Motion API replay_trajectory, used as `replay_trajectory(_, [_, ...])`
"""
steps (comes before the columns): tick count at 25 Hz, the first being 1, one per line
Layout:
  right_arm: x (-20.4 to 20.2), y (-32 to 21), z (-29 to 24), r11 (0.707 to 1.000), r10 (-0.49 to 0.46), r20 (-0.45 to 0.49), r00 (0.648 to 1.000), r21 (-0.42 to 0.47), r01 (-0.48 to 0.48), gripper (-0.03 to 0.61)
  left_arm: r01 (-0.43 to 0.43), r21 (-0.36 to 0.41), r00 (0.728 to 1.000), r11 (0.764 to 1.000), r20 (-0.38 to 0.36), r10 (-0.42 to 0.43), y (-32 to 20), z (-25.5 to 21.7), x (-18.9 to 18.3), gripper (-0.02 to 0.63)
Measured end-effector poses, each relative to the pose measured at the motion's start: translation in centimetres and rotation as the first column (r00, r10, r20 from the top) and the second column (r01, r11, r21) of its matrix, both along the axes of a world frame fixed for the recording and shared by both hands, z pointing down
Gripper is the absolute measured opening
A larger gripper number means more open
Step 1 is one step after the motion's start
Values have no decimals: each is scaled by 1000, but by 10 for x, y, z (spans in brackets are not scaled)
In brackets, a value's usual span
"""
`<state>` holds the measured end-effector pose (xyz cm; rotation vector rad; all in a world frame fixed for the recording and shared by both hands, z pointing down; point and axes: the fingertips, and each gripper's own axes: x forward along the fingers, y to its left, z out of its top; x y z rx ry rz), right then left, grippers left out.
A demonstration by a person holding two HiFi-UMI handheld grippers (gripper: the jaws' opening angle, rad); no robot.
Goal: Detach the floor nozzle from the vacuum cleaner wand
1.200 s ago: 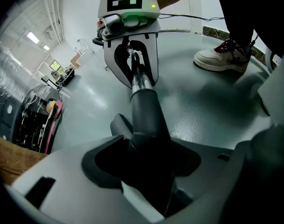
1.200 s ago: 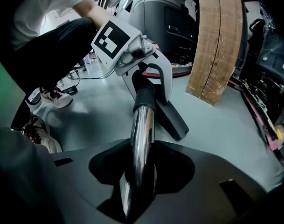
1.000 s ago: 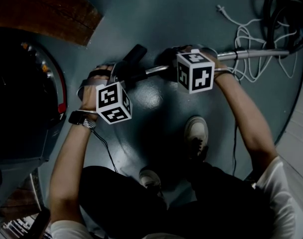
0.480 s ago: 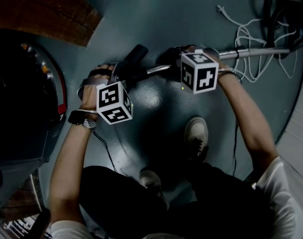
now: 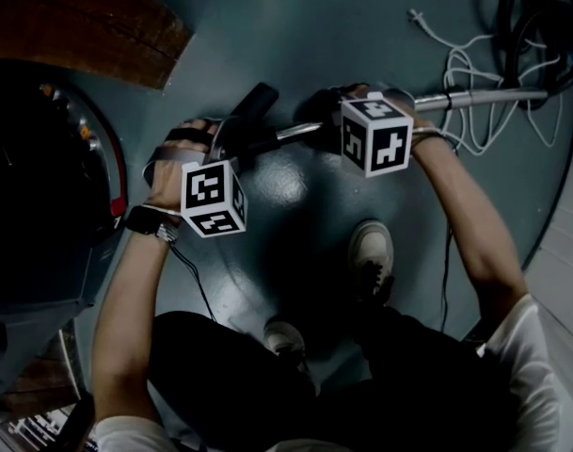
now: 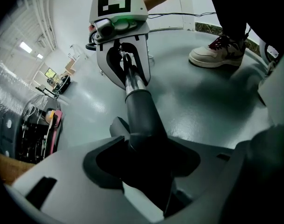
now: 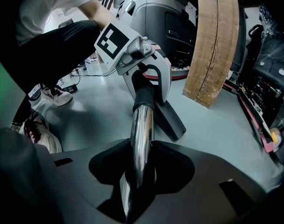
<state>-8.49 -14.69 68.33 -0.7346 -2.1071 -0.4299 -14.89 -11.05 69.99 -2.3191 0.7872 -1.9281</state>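
Observation:
The chrome wand (image 5: pixel 484 97) lies nearly level above the floor, running from right to left into the black neck of the floor nozzle (image 5: pixel 253 106). My left gripper (image 5: pixel 231 144) holds that dark neck (image 6: pixel 139 111) between its jaws, which are closing a little more on it. My right gripper (image 5: pixel 347 111) is shut on the chrome wand (image 7: pixel 141 134) close to the joint. In the right gripper view, the left gripper (image 7: pixel 144 83) sits around the neck, with the nozzle's foot (image 7: pixel 172 118) behind it. The right gripper (image 6: pixel 125 59) faces me in the left gripper view.
A wooden board (image 5: pixel 79 26) leans at the upper left beside a dark machine (image 5: pixel 41 186). A white cable (image 5: pixel 465 73) and black hose coils (image 5: pixel 540 17) lie at the upper right. The person's shoes (image 5: pixel 371 252) stand just below the wand.
The left gripper has rolled slightly about its own axis, and its cube has shifted a little to the left. The right gripper and the wand have stayed put.

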Motion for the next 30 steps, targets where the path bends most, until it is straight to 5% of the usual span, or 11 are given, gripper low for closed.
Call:
replay_trajectory(16, [20,-11,6,1000,12,-21,1000,17,-11,155,-27,-27,1000,999,5,27,3,4,8,236])
replay_trajectory(19, [57,-40,23,995,22,-130,991,98,-9,156,36,-47,995,998,92,-31,23,11,-38,233])
replay_trajectory(22, [94,-74,32,990,53,-203,978,138,-25,156,99,-10,993,995,71,-98,38,4,-62,227])
replay_trajectory(30, [62,-71,13,988,87,-125,988,137,-70,156,101,3,991,995,87,-101,21,-2,-53,229])
